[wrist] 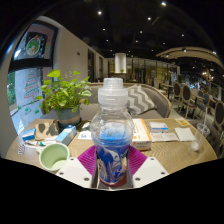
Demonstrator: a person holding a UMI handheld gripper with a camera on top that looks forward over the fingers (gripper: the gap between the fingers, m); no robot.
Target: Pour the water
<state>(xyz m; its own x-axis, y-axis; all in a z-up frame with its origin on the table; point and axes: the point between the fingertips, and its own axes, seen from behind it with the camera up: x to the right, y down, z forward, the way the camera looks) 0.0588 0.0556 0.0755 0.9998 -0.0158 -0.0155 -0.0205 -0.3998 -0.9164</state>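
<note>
Two pink-padded fingers (84,160) of gripper (113,172) clamped on upright water bottle (112,135), white cap on, above table (170,152); green cup (53,155) left, potted plant (64,93) beyond.

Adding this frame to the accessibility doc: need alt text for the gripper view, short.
A clear plastic water bottle with a white cap and blue label stands upright between the gripper fingers, whose pink pads press its lower sides. Beyond it, a wooden table holds a green cup, a potted plant and scattered papers.
</note>
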